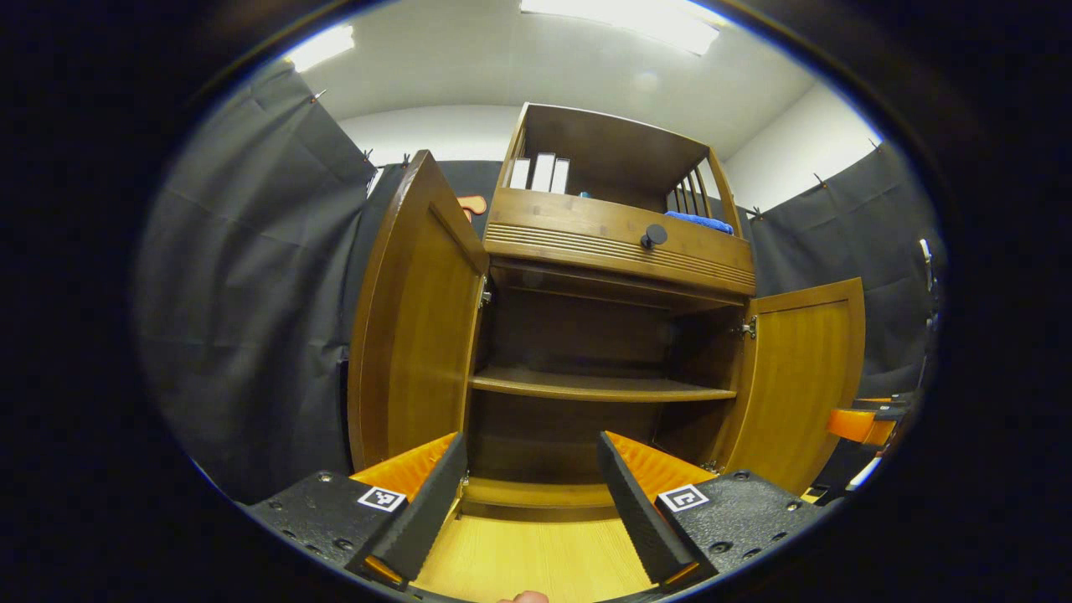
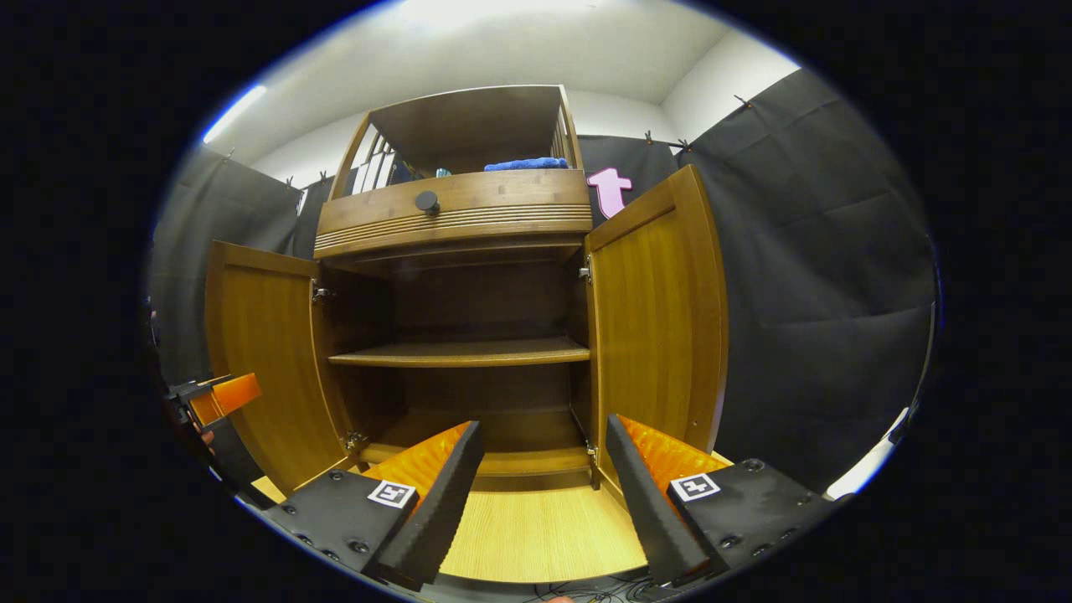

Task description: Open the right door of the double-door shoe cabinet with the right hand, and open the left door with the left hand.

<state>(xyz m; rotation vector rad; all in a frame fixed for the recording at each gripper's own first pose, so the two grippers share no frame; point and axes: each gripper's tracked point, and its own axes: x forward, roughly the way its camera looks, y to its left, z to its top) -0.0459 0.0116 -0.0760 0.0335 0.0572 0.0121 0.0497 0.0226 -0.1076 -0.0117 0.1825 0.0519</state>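
my left gripper (image 1: 529,494) is wide open and holds nothing. its two fingers stick out over the pale wood floor (image 1: 536,561). each finger block has a small black and white square marker (image 1: 382,499) on top; it is a pattern, not words i can read.

my right gripper (image 2: 543,490) is wide open too, with nothing between its fingers. it has the same kind of square markers.

just past the fingers stands the shoe cabinet (image 1: 586,335). both doors are swung open. in the left gripper view the left door (image 1: 414,322) is close to me and the right door (image 1: 804,377) is farther off. in the right gripper view the right door (image 2: 662,310) is close and the left door (image 2: 260,352) is farther off. neither gripper touches a door.

inside the cabinet i see one shelf (image 1: 599,385) with nothing on it.

above the doors is a drawer (image 1: 620,239) with a round dark knob (image 1: 654,236). on top sit white books (image 1: 540,172) and a blue cloth (image 1: 699,221). i can read no writing on them.

at the left edge of the right gripper view, the other gripper shows beside the left door.
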